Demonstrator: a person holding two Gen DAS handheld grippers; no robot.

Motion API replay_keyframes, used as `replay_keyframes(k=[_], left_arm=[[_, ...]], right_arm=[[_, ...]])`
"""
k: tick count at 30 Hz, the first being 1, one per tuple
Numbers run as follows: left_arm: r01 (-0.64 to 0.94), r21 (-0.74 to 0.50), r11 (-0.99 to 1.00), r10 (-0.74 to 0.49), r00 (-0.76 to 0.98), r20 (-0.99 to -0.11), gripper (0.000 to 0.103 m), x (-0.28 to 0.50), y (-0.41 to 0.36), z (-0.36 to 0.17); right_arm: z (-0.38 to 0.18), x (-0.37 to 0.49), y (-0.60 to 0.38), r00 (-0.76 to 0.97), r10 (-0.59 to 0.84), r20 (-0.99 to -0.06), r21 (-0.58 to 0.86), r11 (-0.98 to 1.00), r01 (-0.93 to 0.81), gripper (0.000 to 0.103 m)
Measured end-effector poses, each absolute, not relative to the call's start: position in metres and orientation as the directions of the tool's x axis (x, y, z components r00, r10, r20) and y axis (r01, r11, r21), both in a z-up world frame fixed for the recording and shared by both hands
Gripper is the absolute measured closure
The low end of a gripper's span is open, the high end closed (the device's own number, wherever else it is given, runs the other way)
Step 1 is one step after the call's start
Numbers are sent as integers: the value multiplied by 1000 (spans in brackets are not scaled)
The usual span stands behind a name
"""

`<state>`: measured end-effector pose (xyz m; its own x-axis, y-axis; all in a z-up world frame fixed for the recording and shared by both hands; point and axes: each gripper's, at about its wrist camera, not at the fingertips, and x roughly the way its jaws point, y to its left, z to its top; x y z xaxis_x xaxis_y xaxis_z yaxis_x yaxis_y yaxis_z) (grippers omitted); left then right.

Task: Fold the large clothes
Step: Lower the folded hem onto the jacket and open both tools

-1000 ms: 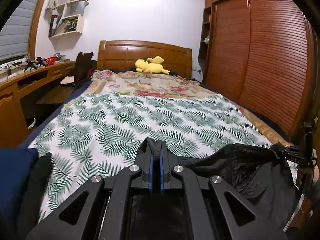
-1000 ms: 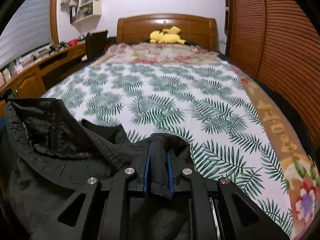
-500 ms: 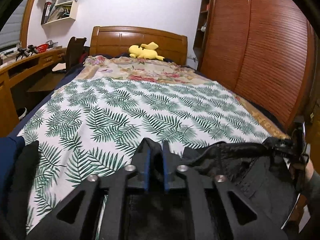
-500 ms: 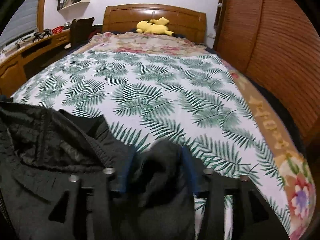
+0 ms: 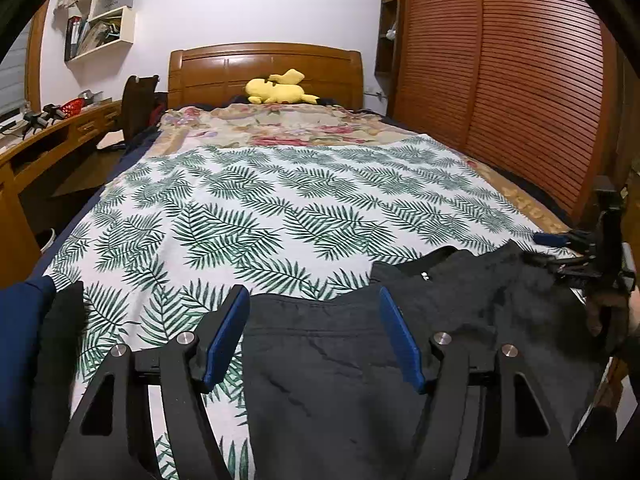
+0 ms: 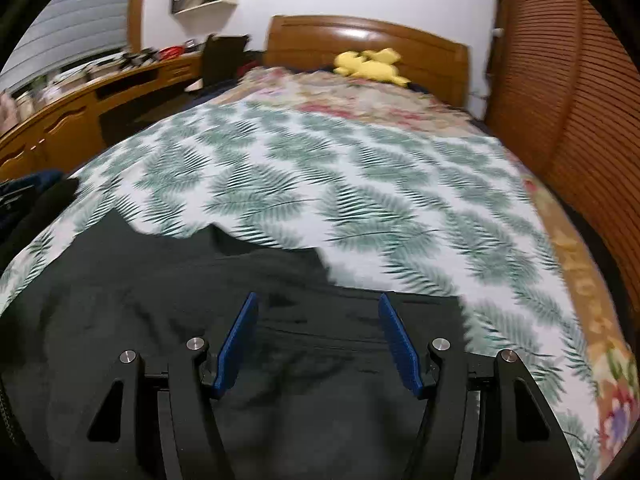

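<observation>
Left gripper [image 5: 314,308], jaws opening, above black garment [image 5: 460,300].

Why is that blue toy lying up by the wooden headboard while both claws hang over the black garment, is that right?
Not quite: the toy is yellow, not blue, as the left wrist view shows. It does lie by the wooden headboard, and both claws, left claw and right claw, hang over the black garment.

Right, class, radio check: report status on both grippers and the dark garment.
Left gripper, right gripper: jaws opening, pads clear of cloth. Dark garment lies flat on leaf-print bedspread. Nothing in the way.
</observation>
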<state>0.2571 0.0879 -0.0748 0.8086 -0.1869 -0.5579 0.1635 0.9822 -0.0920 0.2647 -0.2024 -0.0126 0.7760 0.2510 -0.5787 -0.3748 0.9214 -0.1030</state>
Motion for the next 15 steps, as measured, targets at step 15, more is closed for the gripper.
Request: replay_keyframes(k=[15], left_arm=[[191,-84,978,-205,801,-562,35,254,85,-79]], right_arm=[[-47,338,-149,622,264,-737,-33,906,-423,71]])
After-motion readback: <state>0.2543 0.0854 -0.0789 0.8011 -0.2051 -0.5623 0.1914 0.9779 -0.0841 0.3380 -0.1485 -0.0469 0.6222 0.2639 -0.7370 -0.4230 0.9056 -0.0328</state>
